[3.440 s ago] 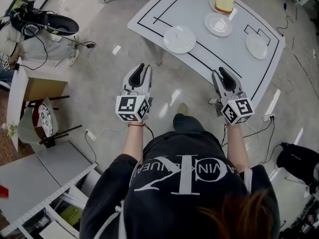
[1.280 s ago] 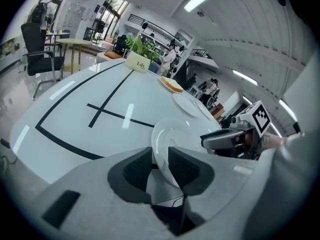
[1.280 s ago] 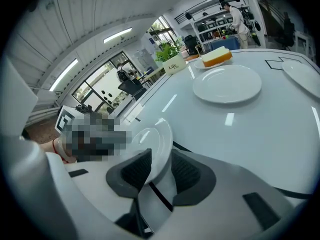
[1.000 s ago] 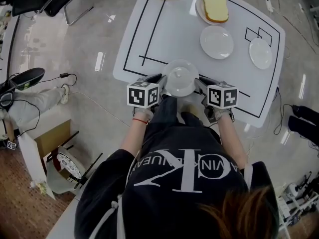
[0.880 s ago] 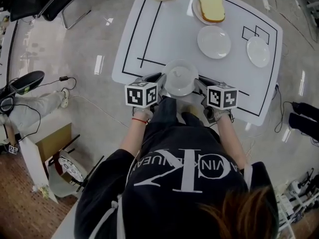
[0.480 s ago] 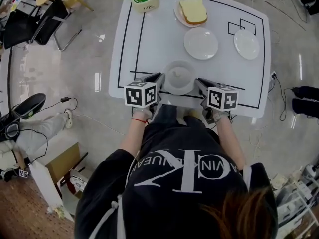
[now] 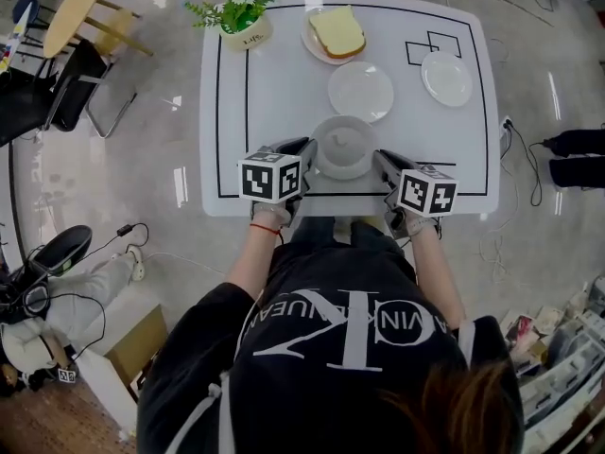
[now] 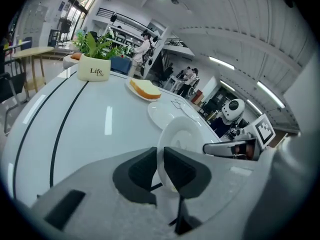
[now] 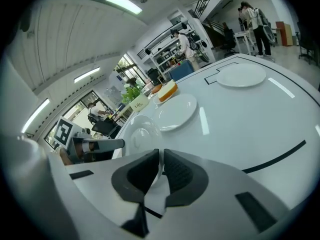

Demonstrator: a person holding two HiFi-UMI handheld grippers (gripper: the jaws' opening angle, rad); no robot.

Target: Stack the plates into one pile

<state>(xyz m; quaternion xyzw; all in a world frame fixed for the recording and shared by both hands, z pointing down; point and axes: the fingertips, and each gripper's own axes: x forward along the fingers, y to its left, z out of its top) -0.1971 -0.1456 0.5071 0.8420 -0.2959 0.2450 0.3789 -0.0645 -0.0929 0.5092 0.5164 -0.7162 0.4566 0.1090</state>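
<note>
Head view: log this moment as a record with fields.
held plate: near table edge, gripped at both sides
left gripper: jaws have just been closing, shut on its left rim
right gripper: jaws just closing too, shut on its right rim
other plates: empty plate mid-table; smaller plate far right; far plate bearing bread
also: potted plant, far left corner

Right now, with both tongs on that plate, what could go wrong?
The left tongs and right tongs have just been closing on opposite edges of the held plate; that grip is thin, so uneven motion could tilt or drop it. The bread lies on a plate beside the nearest empty plate; landing there would squash it.
</note>
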